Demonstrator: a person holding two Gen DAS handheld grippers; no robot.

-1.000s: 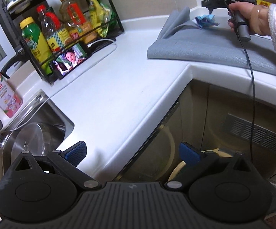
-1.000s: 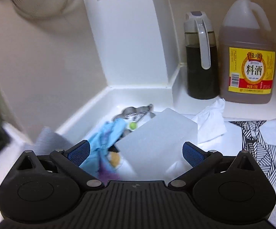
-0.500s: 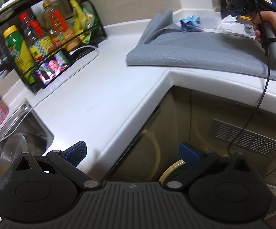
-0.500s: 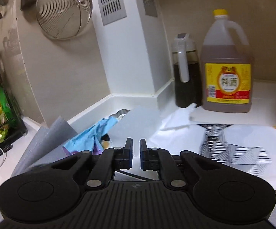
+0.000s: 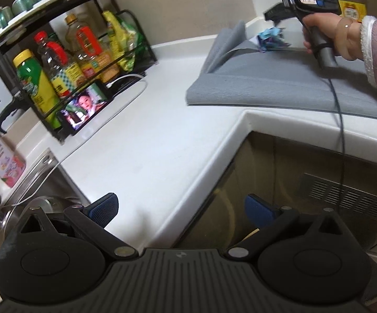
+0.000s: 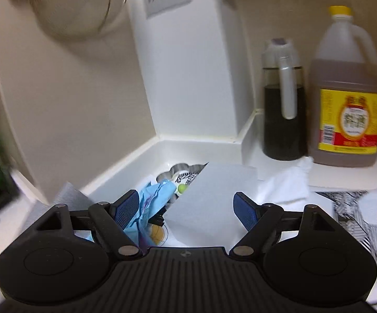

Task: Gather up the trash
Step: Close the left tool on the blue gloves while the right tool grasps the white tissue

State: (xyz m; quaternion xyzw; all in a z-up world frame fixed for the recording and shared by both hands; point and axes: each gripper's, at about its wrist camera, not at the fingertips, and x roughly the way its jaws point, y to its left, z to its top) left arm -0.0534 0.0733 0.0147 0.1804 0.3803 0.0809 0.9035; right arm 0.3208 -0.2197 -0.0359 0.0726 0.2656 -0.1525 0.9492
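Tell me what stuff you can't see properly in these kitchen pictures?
- Round metal strainer, right wrist view: blurred, cut off by the top edge.
- Silvery metal piece, right wrist view: half hidden behind the pale grey sheet.
- Crumpled blue wrapper, left wrist view: too small to identify.
- Pink carton, left wrist view: cut by the left edge.

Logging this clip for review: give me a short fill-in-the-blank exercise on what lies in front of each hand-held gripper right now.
1. The right hand-held gripper has its jaws ____, with nothing pressed between the pads.
2. The crumpled glove by its left finger is ____ in colour.
3. The cap of the big jug is ____.
4. The phone leaning at the foot of the bottle rack has its screen ____.

Missing words: open; blue; yellow; on
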